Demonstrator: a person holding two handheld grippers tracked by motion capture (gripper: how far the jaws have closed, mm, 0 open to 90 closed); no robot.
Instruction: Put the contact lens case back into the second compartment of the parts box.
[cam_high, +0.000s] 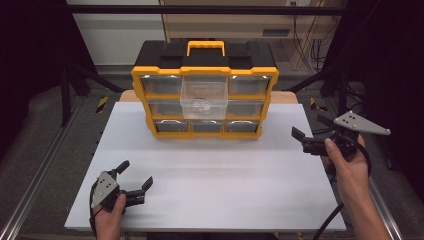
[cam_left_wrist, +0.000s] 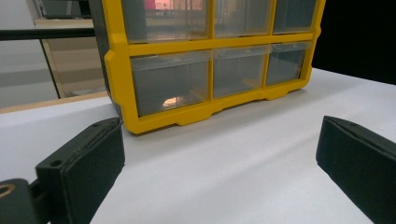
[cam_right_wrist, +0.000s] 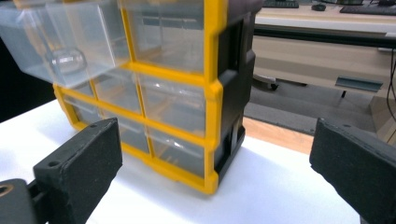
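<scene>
Both sets of jaws stand wide apart and hold nothing: the left gripper (cam_high: 131, 178) rests low over the near-left part of the white table (cam_high: 210, 190), and the right gripper (cam_high: 302, 137) hangs at the table's right edge, level with the organizer's foot. Neither touches anything. The thing in hand appears to be the clear drawer (cam_high: 204, 100) in the top row, middle column of the yellow and black organizer (cam_high: 205, 131), which stands upright at the far middle of the table. The drawer is pulled well out of its bay, and seems to sag slightly at the front in the right gripper view (cam_right_wrist: 60, 42). Its long axis runs front to back, its open end pointing toward the person; a small pale item (cam_high: 202, 105) lies inside, too blurred to identify. Judged step: between actions, the drawer open and the grippers standing off. The next move likely calls for one gripper to travel well forward and up to the drawer's front lip, approaching squarely along that axis.
</scene>
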